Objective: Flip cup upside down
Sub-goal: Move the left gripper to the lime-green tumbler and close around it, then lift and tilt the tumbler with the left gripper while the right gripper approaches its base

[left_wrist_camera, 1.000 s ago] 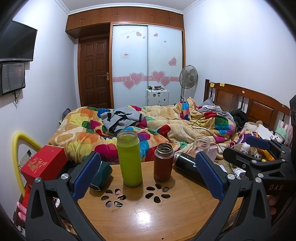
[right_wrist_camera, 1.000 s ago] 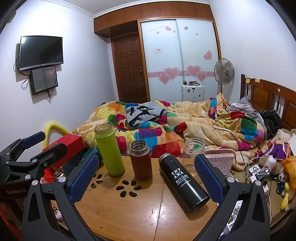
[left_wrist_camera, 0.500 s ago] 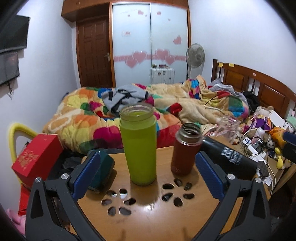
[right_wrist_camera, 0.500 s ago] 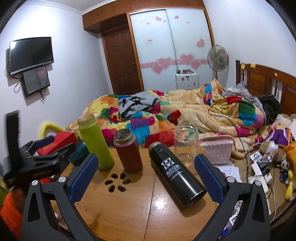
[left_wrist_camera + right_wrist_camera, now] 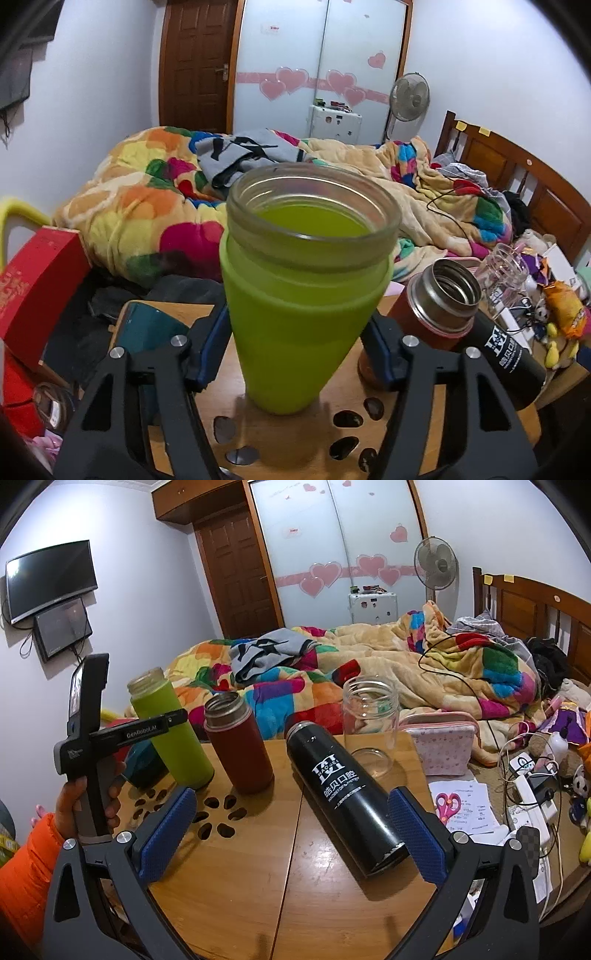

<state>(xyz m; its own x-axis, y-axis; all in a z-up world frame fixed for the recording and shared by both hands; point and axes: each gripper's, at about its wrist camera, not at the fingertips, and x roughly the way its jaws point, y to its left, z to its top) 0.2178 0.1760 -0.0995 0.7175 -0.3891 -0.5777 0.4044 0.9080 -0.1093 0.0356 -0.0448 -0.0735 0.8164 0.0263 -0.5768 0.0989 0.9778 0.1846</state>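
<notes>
A tall green cup [image 5: 295, 314] with a clear glass rim stands upright on the round wooden table [image 5: 436, 391]. My left gripper [image 5: 295, 347] is around its body, a blue pad touching each side. In the right wrist view the green cup [image 5: 173, 738] stands at the table's left with the left gripper's body across it. My right gripper [image 5: 291, 834] is open and empty above the table's near part, with a black flask [image 5: 343, 794] lying on its side between its fingers.
A dark red flask [image 5: 240, 749] stands open next to the green cup. A clear glass jar [image 5: 369, 720] stands at the back. A teal object [image 5: 147, 332] lies at the table's left edge. A pink pouch [image 5: 443, 746], scissors [image 5: 448, 803] and papers lie right. A bed is behind.
My left gripper moved forward to the green cup and closed its pads onto its sides. My right gripper shifted slightly nearer the black flask and stayed open.
</notes>
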